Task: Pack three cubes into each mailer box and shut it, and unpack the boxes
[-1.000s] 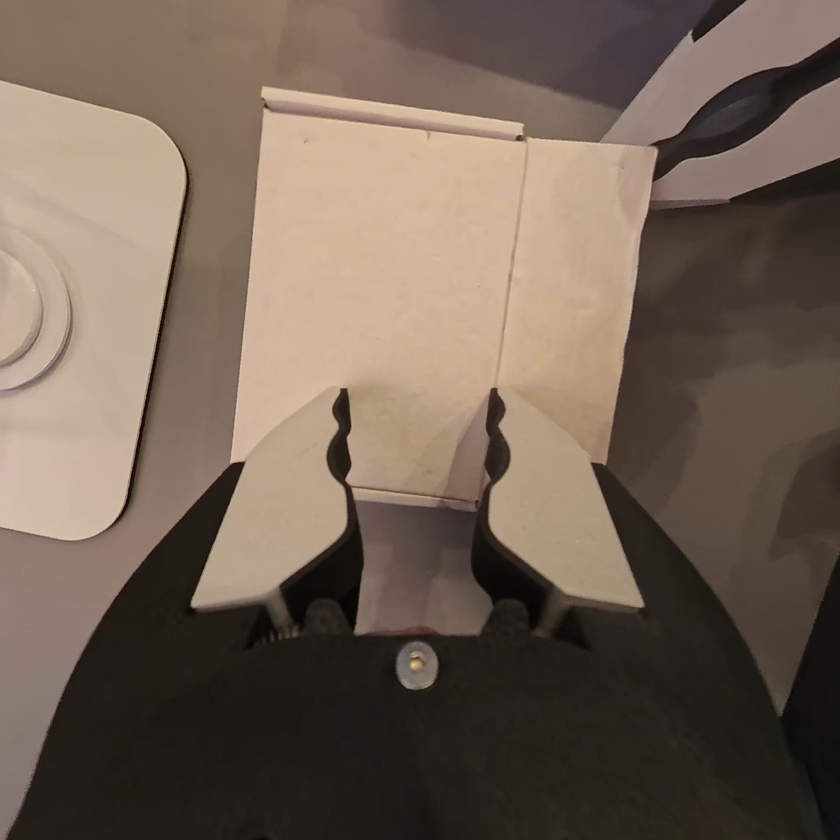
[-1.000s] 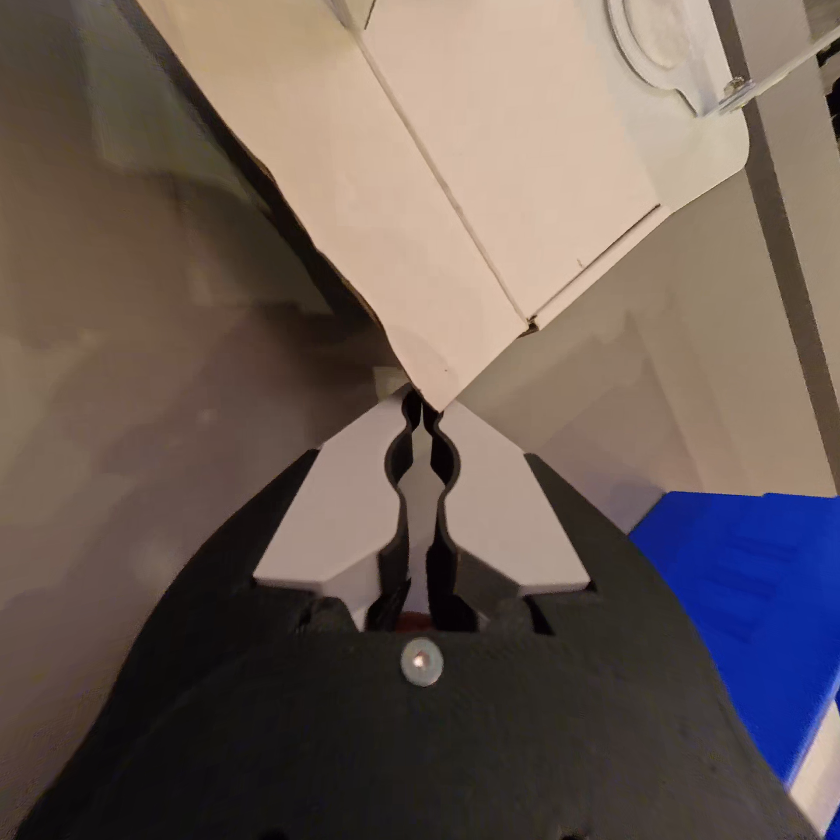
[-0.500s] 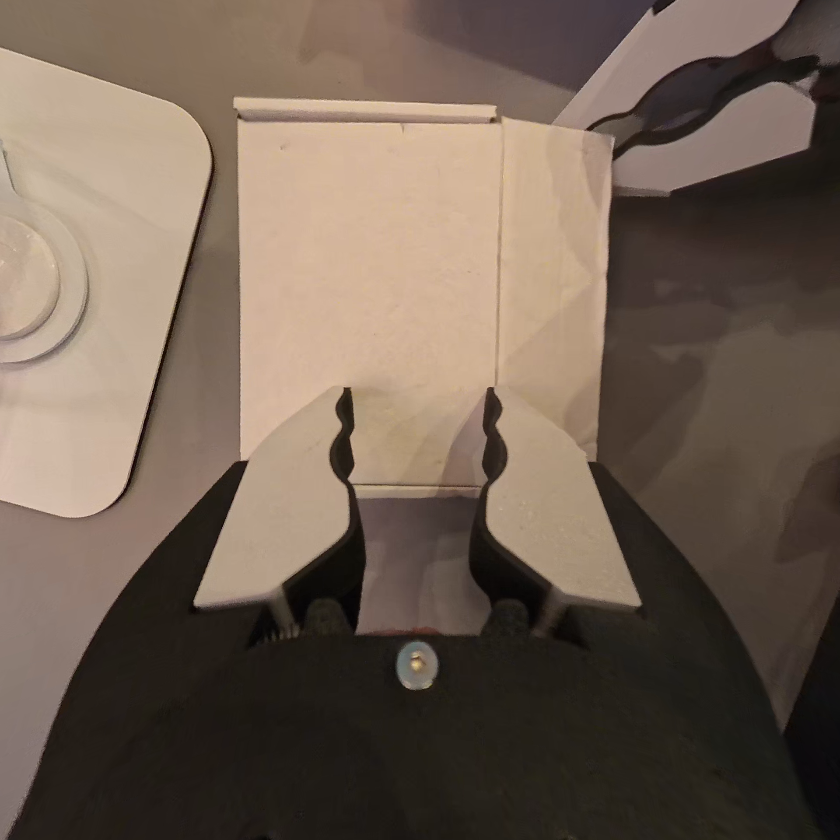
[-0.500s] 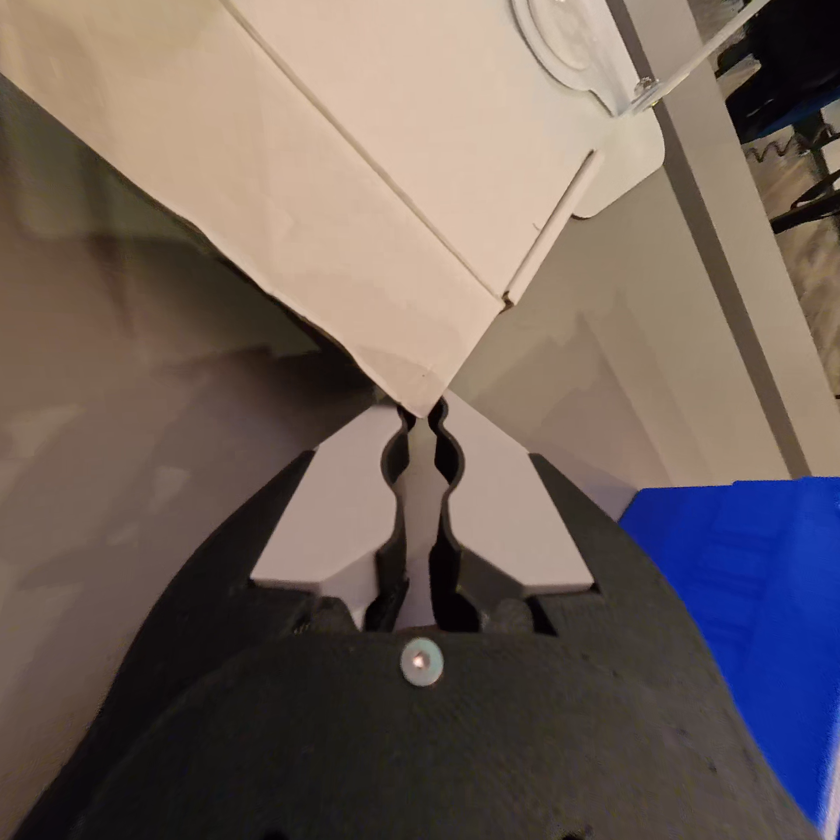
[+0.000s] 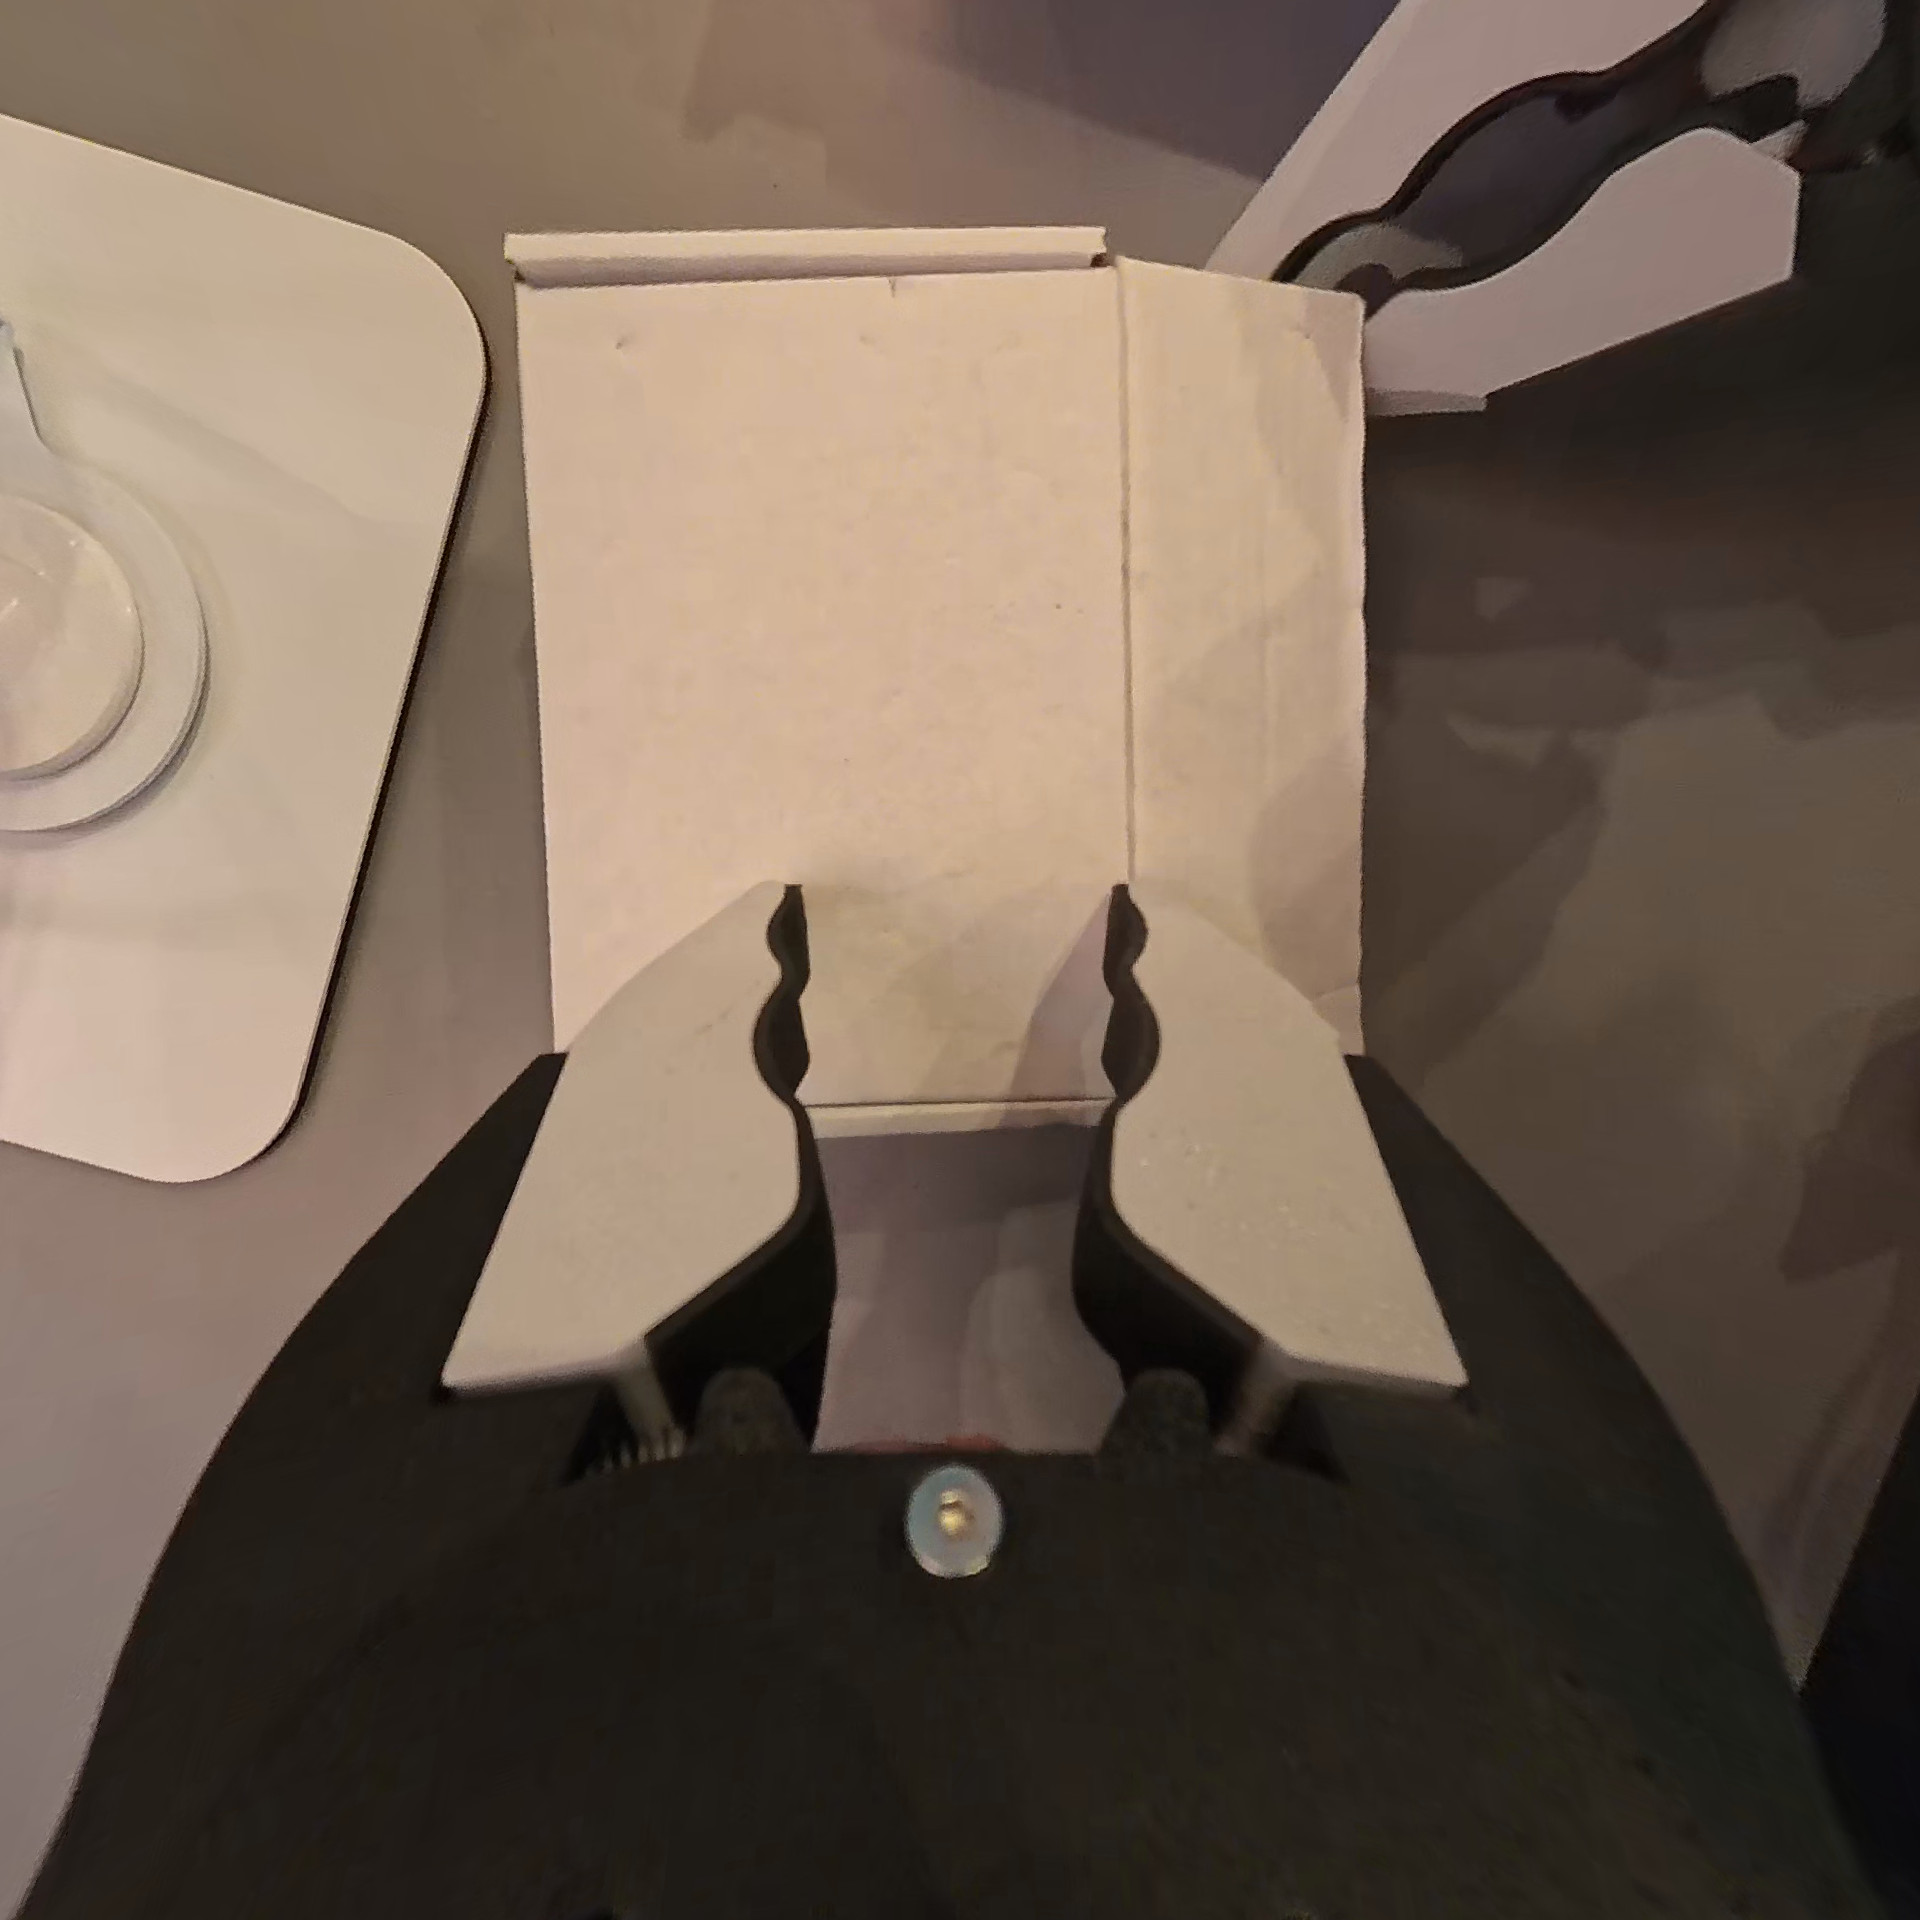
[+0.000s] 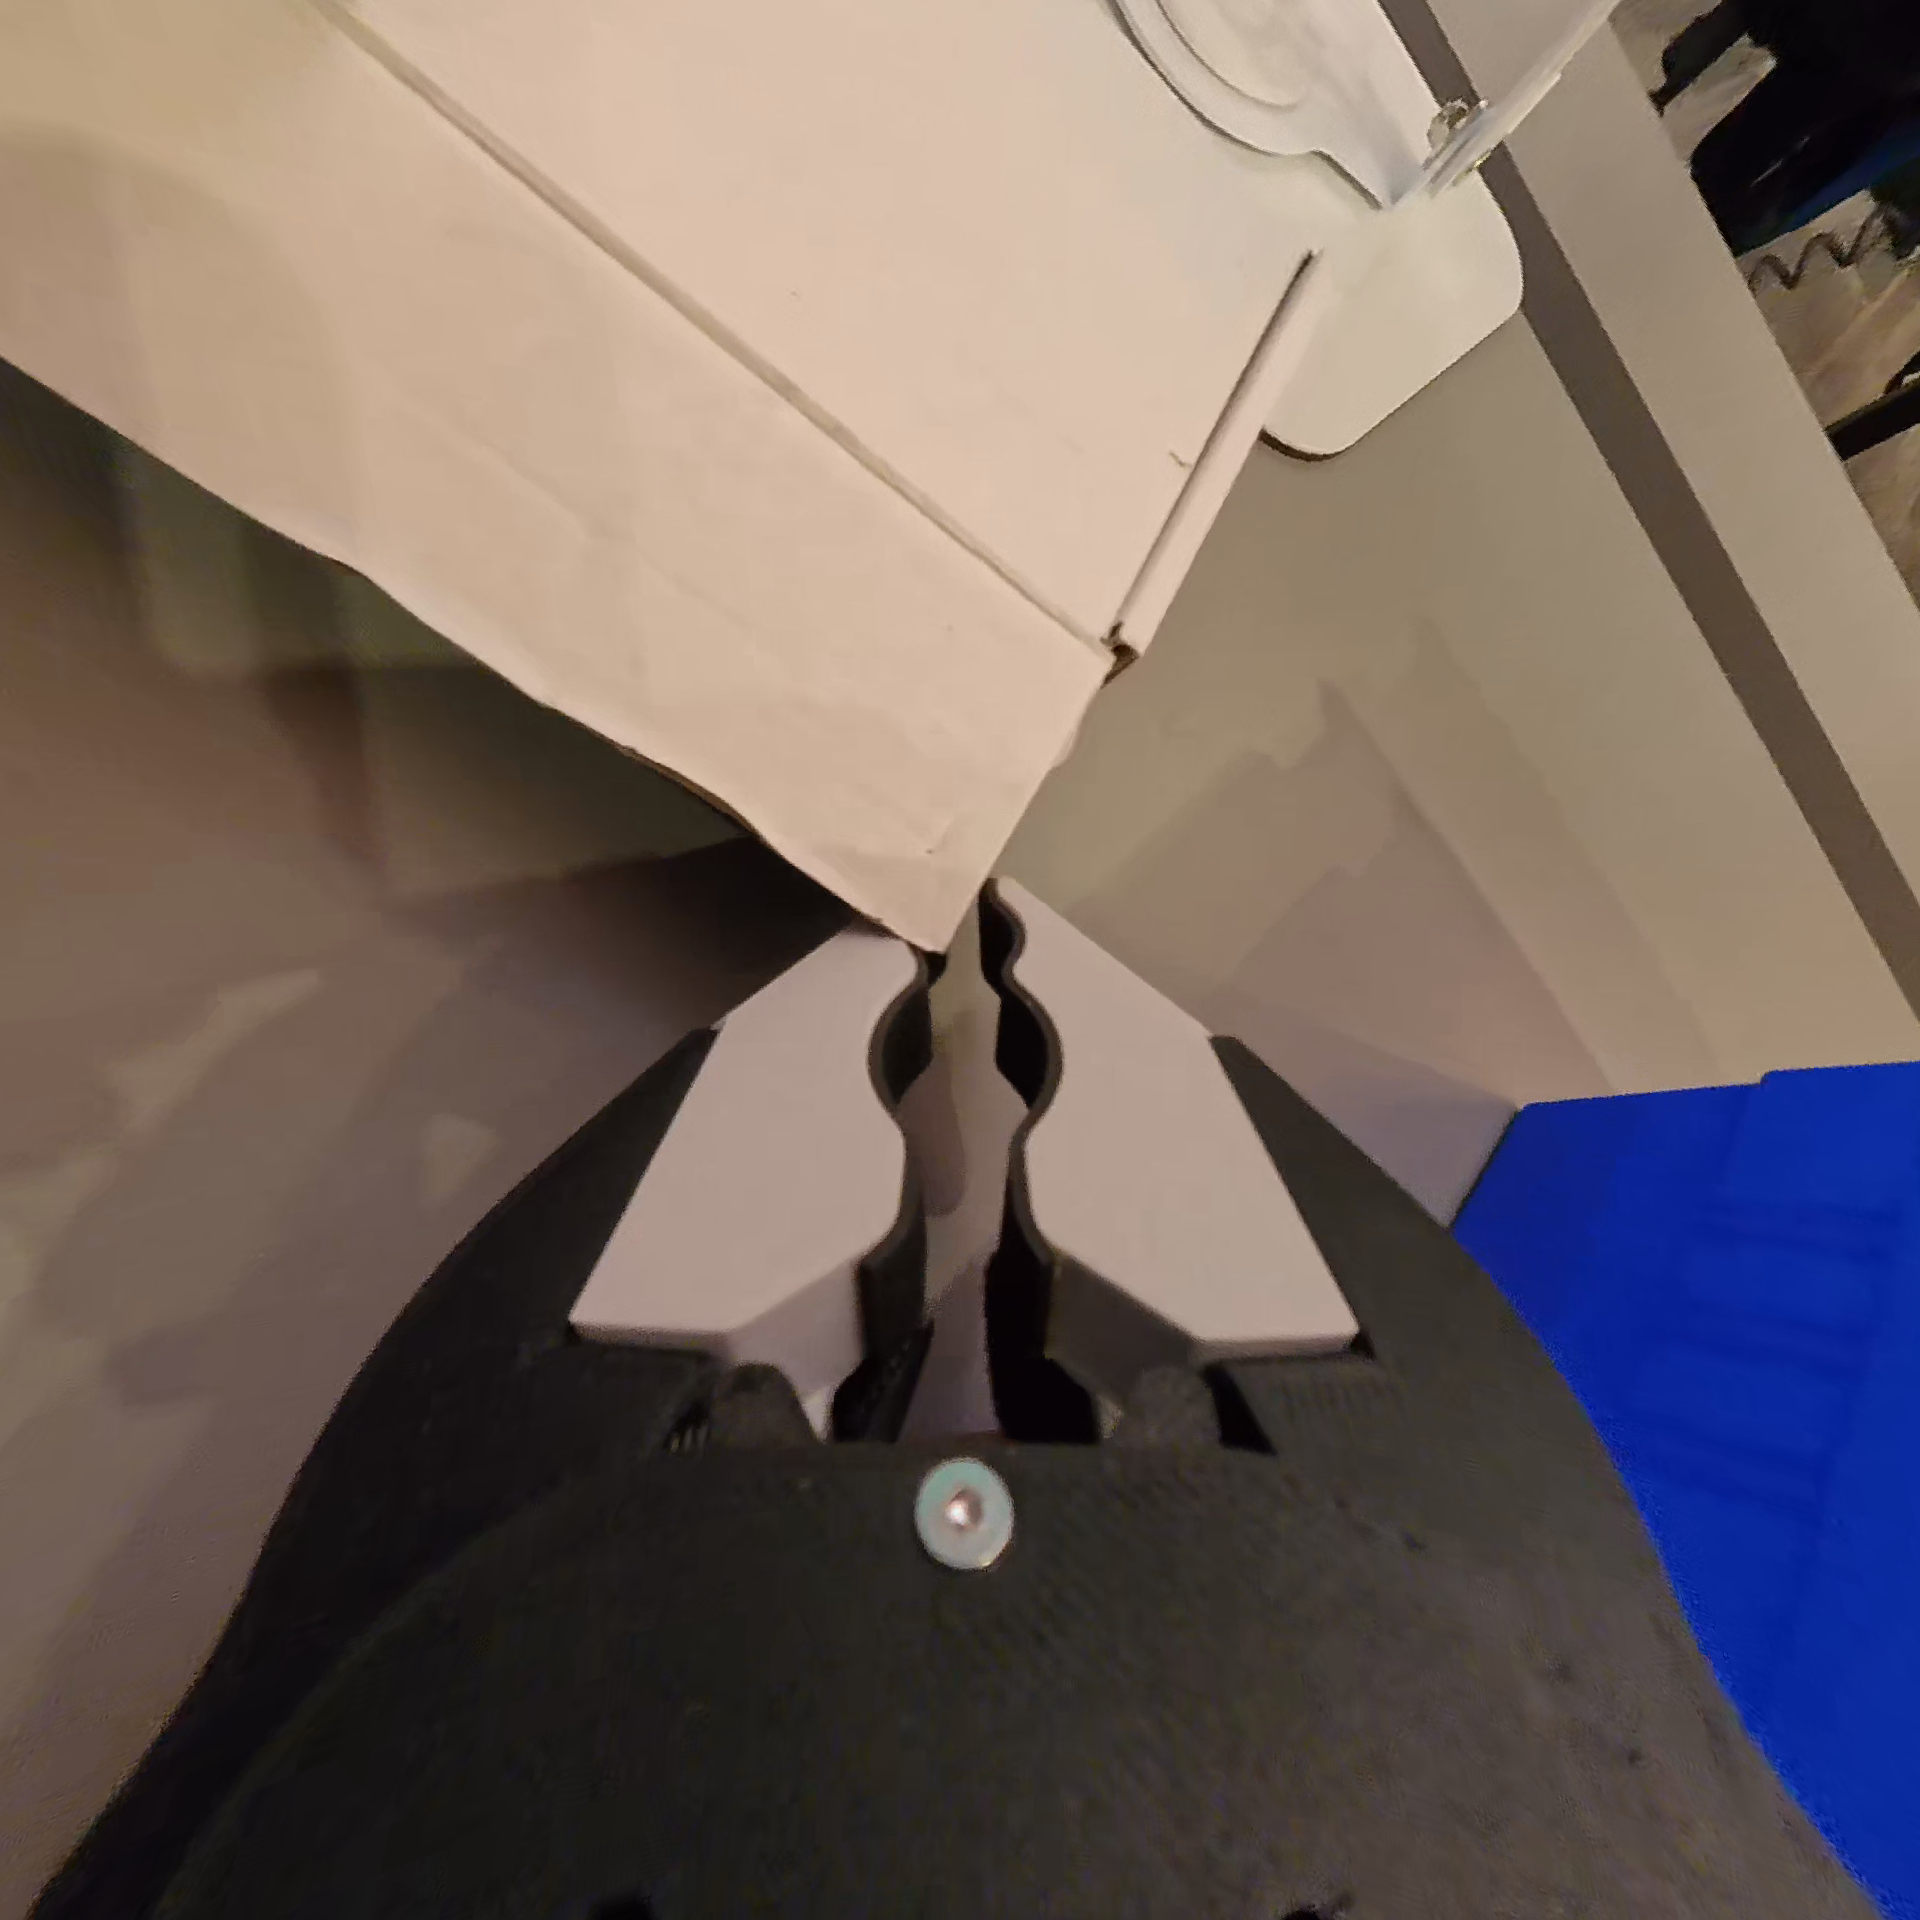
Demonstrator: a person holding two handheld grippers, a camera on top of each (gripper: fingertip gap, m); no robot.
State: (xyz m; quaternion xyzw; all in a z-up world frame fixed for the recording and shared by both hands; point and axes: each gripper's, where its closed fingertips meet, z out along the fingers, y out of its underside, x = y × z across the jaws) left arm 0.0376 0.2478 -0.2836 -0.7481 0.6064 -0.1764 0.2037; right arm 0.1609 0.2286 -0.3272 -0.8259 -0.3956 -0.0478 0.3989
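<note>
A white mailer box (image 5: 831,623) lies closed on the grey table, its side flap (image 5: 1242,623) sticking out to the right. My left gripper (image 5: 956,904) is open and empty, with its tips over the box's near edge. My right gripper (image 6: 958,930) has its jaws a narrow gap apart, and the corner of the flap (image 6: 727,623) lies at its tips, over the left fingertip. It also shows at the top right of the left wrist view (image 5: 1283,272), beside the flap's far corner. No cubes are in view.
A white rounded plate with a round disc (image 5: 208,623) lies left of the box, and it also shows in the right wrist view (image 6: 1382,312). A blue bin (image 6: 1714,1351) stands to the right of my right gripper. The table's edge (image 6: 1662,520) runs behind.
My right gripper's jaws have parted slightly at the flap corner. The flap looks narrower and more folded in the left wrist view. The left gripper stays open over the box.
</note>
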